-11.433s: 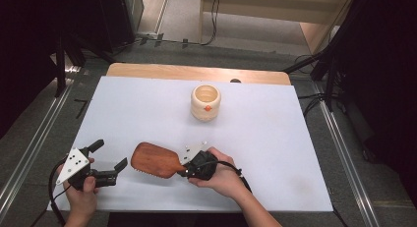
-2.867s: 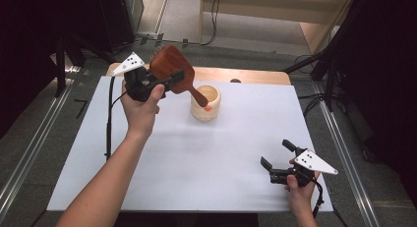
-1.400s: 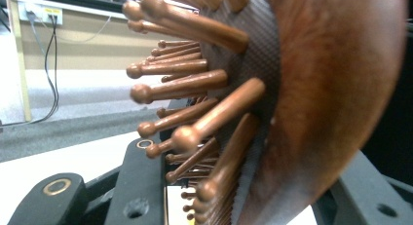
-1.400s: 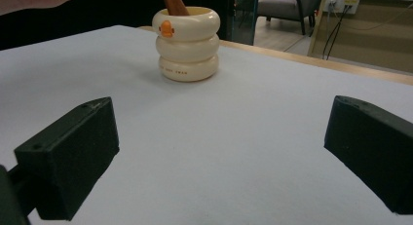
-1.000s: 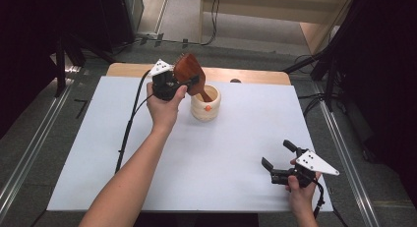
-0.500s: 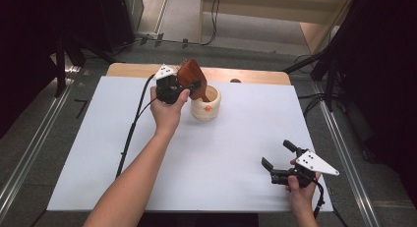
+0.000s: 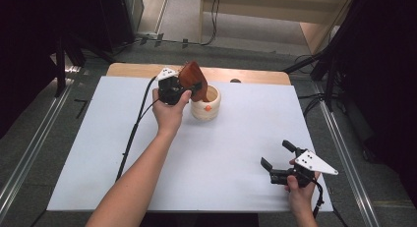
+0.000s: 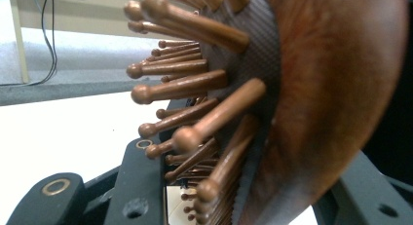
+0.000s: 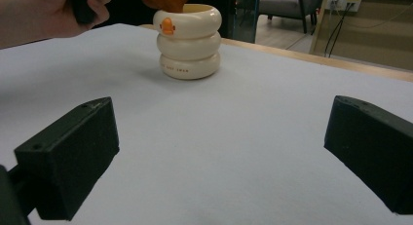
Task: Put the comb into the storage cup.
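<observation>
Jaws of the left gripper (image 7: 183, 91) were clamped on one wooden brush (image 7: 193, 80), its long axis tilted, handle down in the one cream cup (image 7: 205, 104) just beyond. Right gripper (image 7: 278, 164) jaws gaped wide, empty, cup well ahead on the white bench (image 7: 226, 153).

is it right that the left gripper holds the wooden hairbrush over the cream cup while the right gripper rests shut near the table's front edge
Not quite: the right gripper is open, its jaws wide apart in the right gripper view. The rest holds: the left gripper holds the wooden hairbrush over the cream cup.
</observation>
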Tool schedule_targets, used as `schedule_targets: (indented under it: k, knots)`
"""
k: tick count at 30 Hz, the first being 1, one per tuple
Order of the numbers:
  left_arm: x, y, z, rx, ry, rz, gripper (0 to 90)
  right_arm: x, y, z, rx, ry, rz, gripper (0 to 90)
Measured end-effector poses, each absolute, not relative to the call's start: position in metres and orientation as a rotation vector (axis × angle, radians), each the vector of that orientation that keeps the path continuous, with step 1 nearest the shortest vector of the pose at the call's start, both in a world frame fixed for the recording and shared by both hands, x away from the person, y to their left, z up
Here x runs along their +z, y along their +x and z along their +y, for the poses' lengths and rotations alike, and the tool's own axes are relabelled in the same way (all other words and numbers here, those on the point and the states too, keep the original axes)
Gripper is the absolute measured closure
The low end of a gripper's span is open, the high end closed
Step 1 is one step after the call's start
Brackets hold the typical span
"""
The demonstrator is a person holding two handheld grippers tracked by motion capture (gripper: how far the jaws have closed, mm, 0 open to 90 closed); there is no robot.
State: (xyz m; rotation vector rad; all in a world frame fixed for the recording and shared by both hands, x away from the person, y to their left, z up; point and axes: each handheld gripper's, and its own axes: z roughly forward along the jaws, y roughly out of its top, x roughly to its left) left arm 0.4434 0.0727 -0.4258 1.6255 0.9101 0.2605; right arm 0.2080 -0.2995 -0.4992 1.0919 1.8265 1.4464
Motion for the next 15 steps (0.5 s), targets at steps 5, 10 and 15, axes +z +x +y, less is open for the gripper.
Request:
schedule_targets:
  k: [5,10,15]
  knots:
    - [-0.4268,0.4457,0.0732,0.241,1.613,0.928,55.2,-0.4999,0.2087,-0.2991,1.444,1.098,1.827,0.0]
    - [-0.4265,0.4447,0.0727,0.265,1.624,0.929,52.5,-0.5003,0.2093,-0.2986,1.445,1.095,1.829,0.0]
    - [-0.4263,0.4450,0.0740,0.279,1.631,0.932,48.4,-0.5003,0.2096,-0.2978,1.446,1.093,1.830,0.0]
